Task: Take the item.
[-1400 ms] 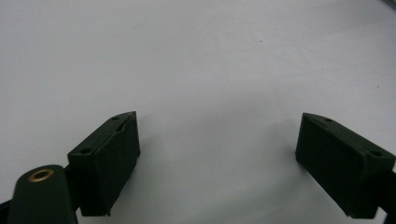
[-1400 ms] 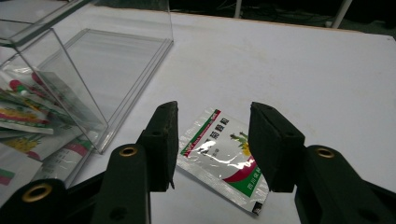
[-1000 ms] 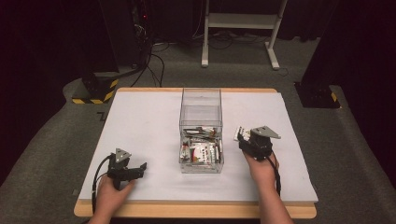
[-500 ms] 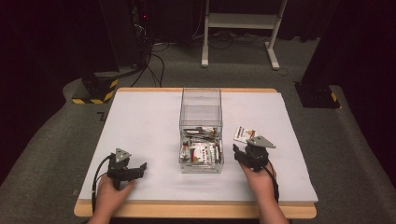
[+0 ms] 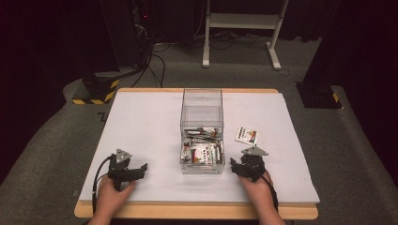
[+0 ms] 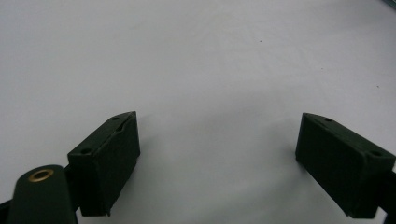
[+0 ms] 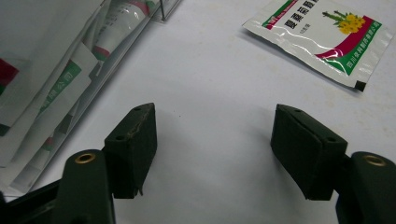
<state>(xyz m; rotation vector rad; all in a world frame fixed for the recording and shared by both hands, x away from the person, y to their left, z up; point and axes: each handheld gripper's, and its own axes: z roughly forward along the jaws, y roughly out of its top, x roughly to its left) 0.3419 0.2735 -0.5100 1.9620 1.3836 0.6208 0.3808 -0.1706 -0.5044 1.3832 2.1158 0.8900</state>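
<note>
Handling the sachet (image 7: pixel 321 38) calls for care: we judge it light, thin, floppy and slick-skinned, lying flat on the counter (image 5: pixel 150 122), so a sealed edge is the best place to take hold. It lies ahead of our right gripper (image 7: pixel 215 154), off to the right-hand jaw's side, apart from both pads. Those jaws have just been opening, with nothing between them. The clear box (image 5: pixel 202 112) of packets stands past the left-hand jaw. Our left gripper (image 6: pixel 219 163) rests low, jaws spread wide over bare counter, empty.
</note>
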